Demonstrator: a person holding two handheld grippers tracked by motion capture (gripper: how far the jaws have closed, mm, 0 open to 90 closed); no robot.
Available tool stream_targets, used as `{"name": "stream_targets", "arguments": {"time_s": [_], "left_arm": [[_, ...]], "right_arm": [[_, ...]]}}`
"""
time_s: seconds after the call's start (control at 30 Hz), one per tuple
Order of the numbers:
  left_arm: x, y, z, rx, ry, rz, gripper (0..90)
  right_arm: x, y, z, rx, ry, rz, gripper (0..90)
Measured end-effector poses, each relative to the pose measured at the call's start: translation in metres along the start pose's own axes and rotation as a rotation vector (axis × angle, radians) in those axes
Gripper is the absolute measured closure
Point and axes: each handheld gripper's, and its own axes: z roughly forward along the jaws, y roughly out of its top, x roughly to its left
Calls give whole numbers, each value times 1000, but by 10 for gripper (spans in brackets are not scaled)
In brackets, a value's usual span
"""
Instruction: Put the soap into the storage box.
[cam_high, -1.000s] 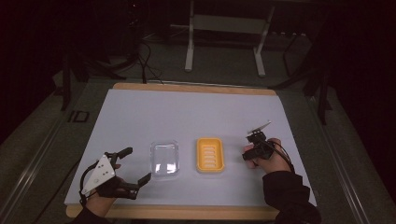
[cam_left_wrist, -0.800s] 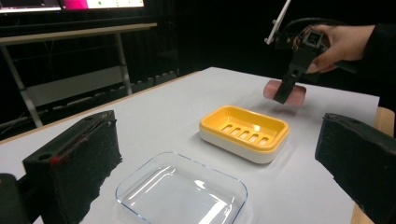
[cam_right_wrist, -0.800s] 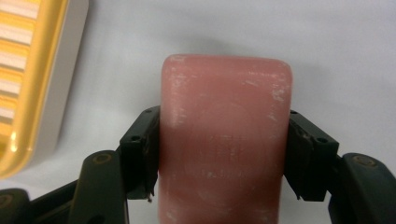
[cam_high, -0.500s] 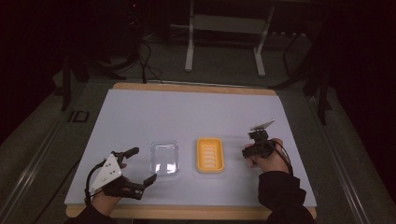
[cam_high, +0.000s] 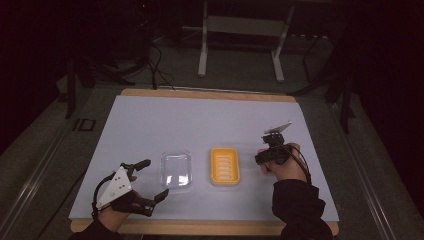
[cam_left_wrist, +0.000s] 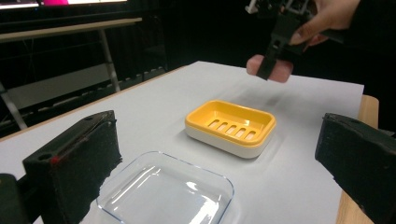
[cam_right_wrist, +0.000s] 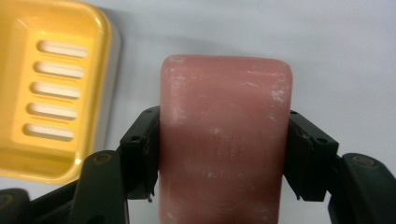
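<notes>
Pink soap bar (cam_right_wrist: 224, 140) sits clamped between both jaws of the right gripper (cam_right_wrist: 222, 154), gripped on its two long sides and held clear above the white bench (cam_high: 150, 125), with the yellow soap dish (cam_high: 224, 165) just beside that gripper, toward the person's left. Left gripper (cam_high: 149, 180) rests low at the near bench edge with its jaws spread wide and nothing between them; the clear glass tray (cam_high: 176, 169) lies directly ahead of it, and the soap dish lies beyond the tray.

black fingers (cam_right_wrist: 140, 154) | grey plate (cam_high: 114, 186) | black sleeve (cam_high: 300, 207)
</notes>
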Motion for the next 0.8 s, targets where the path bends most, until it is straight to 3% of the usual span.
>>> {"name": "stream_targets", "arguments": {"time_s": [0.33, 0.5, 0.53, 0.8], "left_arm": [[0, 1, -2, -10, 8, 2, 2], [-1, 1, -2, -11, 8, 2, 2], [-1, 1, -2, -8, 7, 7, 2], [-1, 1, -2, -10, 5, 6, 2]], "right_arm": [[27, 17, -30, -56, -11, -32, 372], [39, 22, -34, -47, 6, -47, 373], [48, 24, -35, -47, 8, -61, 373], [80, 30, -39, -65, 29, -107, 373]]}}
